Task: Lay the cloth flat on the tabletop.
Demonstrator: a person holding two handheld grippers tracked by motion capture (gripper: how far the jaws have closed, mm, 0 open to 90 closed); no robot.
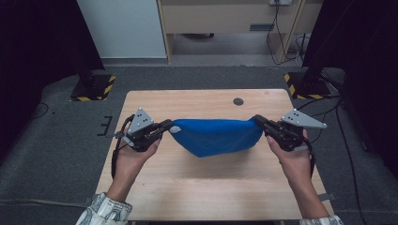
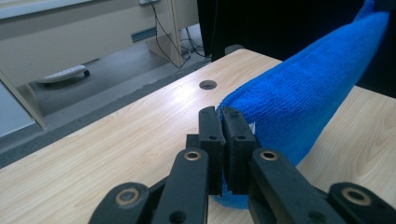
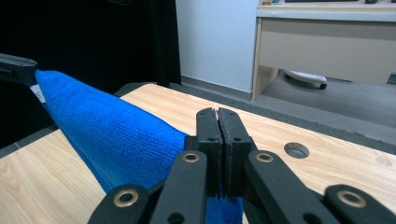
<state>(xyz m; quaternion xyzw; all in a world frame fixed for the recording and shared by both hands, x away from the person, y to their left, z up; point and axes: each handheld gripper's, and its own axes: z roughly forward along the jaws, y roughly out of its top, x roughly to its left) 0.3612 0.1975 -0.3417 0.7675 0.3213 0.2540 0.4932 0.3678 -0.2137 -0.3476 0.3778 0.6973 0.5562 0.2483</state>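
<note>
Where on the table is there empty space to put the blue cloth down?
The wooden table is bare nearly everywhere. The biggest free patch is the near half, between the two forearms, below the hanging blue cloth. Another bare strip runs along the far edge, around the round hole. The middle band is crowded: left gripper, cloth and right gripper span it.

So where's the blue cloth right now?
In the high view the blue cloth hangs stretched over the table's middle, clamped between the left gripper and right gripper.

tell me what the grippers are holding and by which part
Both hold the blue cloth: the left gripper is shut on its left end, the right gripper on its right end, and it sags between them.
</note>
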